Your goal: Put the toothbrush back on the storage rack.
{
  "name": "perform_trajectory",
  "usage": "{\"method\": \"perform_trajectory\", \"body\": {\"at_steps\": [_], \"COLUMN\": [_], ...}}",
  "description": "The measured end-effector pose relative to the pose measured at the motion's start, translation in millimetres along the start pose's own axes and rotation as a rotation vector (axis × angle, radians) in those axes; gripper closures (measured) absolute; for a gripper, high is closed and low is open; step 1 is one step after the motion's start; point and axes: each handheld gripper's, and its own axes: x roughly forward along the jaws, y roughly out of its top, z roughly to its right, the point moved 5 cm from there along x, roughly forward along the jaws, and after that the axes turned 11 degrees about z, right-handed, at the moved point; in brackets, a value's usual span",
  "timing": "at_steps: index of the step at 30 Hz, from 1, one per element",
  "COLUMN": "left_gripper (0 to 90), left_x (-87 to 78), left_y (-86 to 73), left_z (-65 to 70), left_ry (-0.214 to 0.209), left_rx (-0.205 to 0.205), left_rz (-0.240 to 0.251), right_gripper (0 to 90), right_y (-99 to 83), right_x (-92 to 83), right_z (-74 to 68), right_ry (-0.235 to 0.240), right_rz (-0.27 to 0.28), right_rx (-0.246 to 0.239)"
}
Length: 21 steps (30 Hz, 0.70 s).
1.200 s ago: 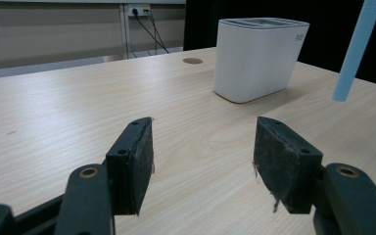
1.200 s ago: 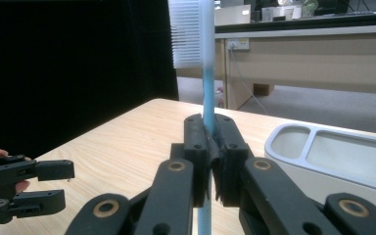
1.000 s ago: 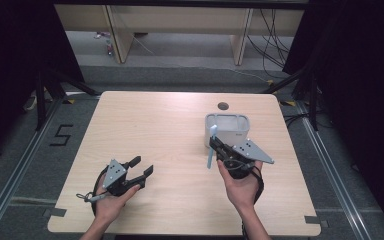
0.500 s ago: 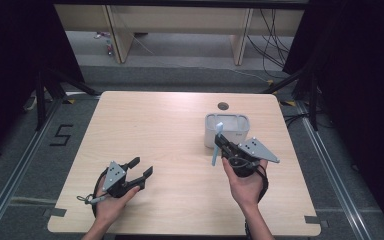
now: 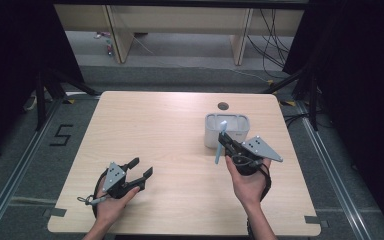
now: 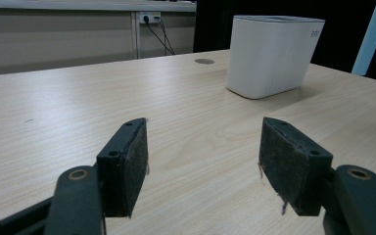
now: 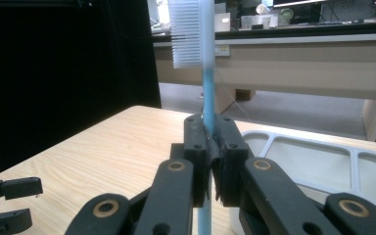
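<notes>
Pale blue plastic forms the handle of a toothbrush, pinched between the closed black jaws of the right gripper; in the right gripper view the handle rises straight through the middle of the frame, its white bristle head at the top centre facing left. In the high view the same toothbrush stands tilted right of centre, its head over the near rim of a white container, its lower end hanging below the right gripper above the table; a hand grips the tool from below, and a grey three-cornered plate tops it. The left gripper sits at lower left of the high view, held by the other hand; its jaws stand wide apart with nothing between them; in the left gripper view the dark, slightly frayed pads frame bare wood.

Light wood-grain laminate covers the table, with rounded corners and a small round hole near the far edge; grey floor surrounds it, marked with a "5" at left; black curtains close both sides; cables trail at upper right; pale cabinets stand beyond.

The container is smooth, matte and rounded-rectangular, seen as a tall tub at upper right of the left gripper view; its top is divided into compartments.
</notes>
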Motion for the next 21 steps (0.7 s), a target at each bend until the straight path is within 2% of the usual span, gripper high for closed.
{"method": "perform_trajectory", "body": {"at_steps": [2, 4, 6, 8, 9, 10, 11, 13, 15, 17, 18, 19, 20, 21], "left_gripper": [34.8, 34.6, 34.5, 34.5, 34.5, 34.4, 34.5, 34.5, 34.5, 34.5, 34.5, 34.5, 34.6, 34.7], "left_x": [0.1, -0.1, -0.5, 2.3, 2.1, 2.2, -0.9, -0.8, -0.9, 2.3, 2.1, 1.9, -0.9, -0.6], "left_y": [0.0, 0.0, 0.0, 0.8, 0.7, 0.8, 0.0, 0.0, 0.0, 0.8, 0.7, 0.6, -0.1, -0.1], "left_z": [0.9, 1.0, 0.8, -0.4, -0.3, -0.2, 0.9, 1.1, 1.1, -0.1, -0.2, 0.0, 1.1, 1.2], "left_ry": [-0.002, -0.004, -0.002, -0.021, -0.019, -0.022, 0.001, 0.0, 0.0, -0.021, -0.018, -0.017, 0.004, 0.003], "left_rx": [0.0, 0.007, 0.002, 0.012, 0.011, 0.013, -0.003, -0.001, -0.001, 0.01, 0.009, 0.008, -0.005, -0.003], "left_rz": [0.001, 0.0, 0.002, 0.034, 0.032, 0.032, -0.001, -0.002, -0.001, 0.034, 0.031, 0.029, -0.003, -0.003], "right_gripper": [86.0, 86.0, 86.0, 86.0, 86.0, 86.0, 86.0, 86.0, 86.0, 86.0, 86.0, 86.0, 86.0, 86.0], "right_y": [0.3, 0.5, -0.2, -0.5, -0.2, -0.1, 0.0, 0.6, 1.9, 3.8, 4.2, 5.0, 5.7, 5.7], "right_x": [-1.5, -0.8, -1.0, -1.0, -1.2, -2.0, -2.4, -2.1, -2.1, -2.6, -2.4, -2.4, -2.5, -1.7], "right_z": [0.5, 1.9, 3.0, 4.8, 7.4, 7.2, 8.2, 8.7, 10.8, 13.6, 14.0, 16.0, 17.4, 17.0], "right_ry": [-0.018, -0.007, -0.015, -0.017, -0.023, -0.023, -0.028, -0.026, -0.032, -0.042, -0.041, -0.043, -0.049, -0.047], "right_rz": [-0.006, -0.002, -0.007, -0.002, -0.001, -0.005, -0.009, -0.009, -0.004, 0.001, 0.0, 0.003, 0.006, 0.01], "right_rx": [0.018, 0.007, 0.016, 0.016, -0.009, -0.003, -0.002, 0.016, 0.014, -0.003, 0.005, -0.008, -0.015, -0.001]}}
